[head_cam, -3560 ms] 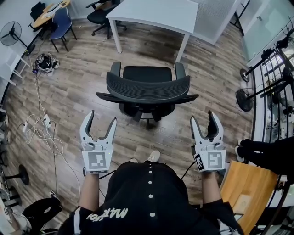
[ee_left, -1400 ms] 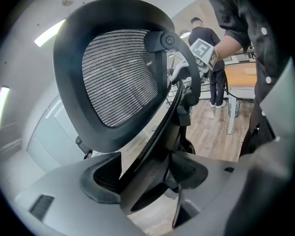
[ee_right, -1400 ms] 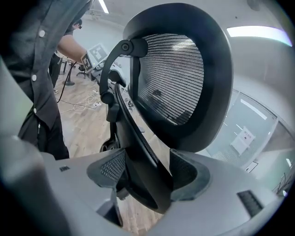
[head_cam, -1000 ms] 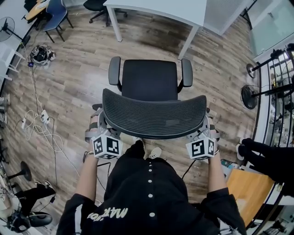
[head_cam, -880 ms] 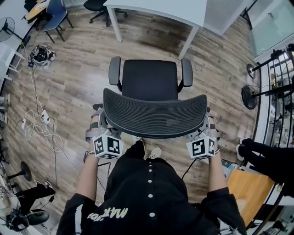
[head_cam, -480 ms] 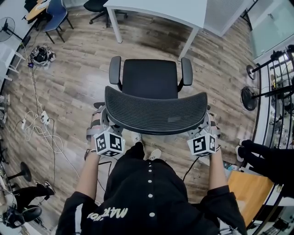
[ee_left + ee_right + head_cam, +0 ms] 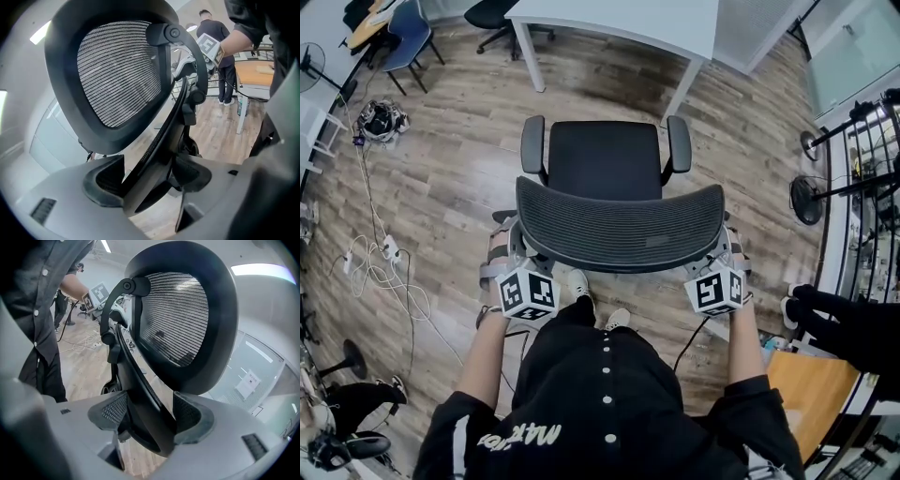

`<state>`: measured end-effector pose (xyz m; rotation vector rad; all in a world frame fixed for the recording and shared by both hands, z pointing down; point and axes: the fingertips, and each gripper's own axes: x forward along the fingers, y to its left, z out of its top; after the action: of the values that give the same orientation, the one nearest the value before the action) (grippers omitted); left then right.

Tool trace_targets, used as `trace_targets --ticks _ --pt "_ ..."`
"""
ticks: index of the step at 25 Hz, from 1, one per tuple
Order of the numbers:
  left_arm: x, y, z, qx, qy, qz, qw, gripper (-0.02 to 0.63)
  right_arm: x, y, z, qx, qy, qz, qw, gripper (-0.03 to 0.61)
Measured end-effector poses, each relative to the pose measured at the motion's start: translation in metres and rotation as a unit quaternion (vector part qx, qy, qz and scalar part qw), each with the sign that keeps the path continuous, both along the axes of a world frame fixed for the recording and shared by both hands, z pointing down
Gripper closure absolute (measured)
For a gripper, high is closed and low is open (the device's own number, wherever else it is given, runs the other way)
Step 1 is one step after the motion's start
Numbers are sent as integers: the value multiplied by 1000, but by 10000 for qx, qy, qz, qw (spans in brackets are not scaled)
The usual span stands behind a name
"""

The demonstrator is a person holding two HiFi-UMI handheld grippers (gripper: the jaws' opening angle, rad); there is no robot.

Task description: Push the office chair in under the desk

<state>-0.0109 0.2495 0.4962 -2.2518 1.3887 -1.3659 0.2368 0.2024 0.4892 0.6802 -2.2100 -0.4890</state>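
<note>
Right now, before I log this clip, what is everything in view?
office chair: one, black, centre of the floor, facing the desk, not yet under it
desk: one, white, top of the head view
blue chair: one, blue, top left
floor fan: one, black, right side
cables: a loose tangle, white, floor at left
wooden table: one, light brown, lower right
left gripper: one, grey, fingers clamped on the backrest's left edge
right gripper: one, grey, fingers clamped on the backrest's right edge
</note>
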Motion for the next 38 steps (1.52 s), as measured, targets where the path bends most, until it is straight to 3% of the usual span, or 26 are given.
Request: trace_targets --ticks 25,38 --pt "0 -54 6 -268 64 69 9996 295 -1 -64 9 -17 288 189 9994 259" --pt "1 -74 1 -132 -12 39 9999 295 0 -85 6 64 322 214 9992 256"
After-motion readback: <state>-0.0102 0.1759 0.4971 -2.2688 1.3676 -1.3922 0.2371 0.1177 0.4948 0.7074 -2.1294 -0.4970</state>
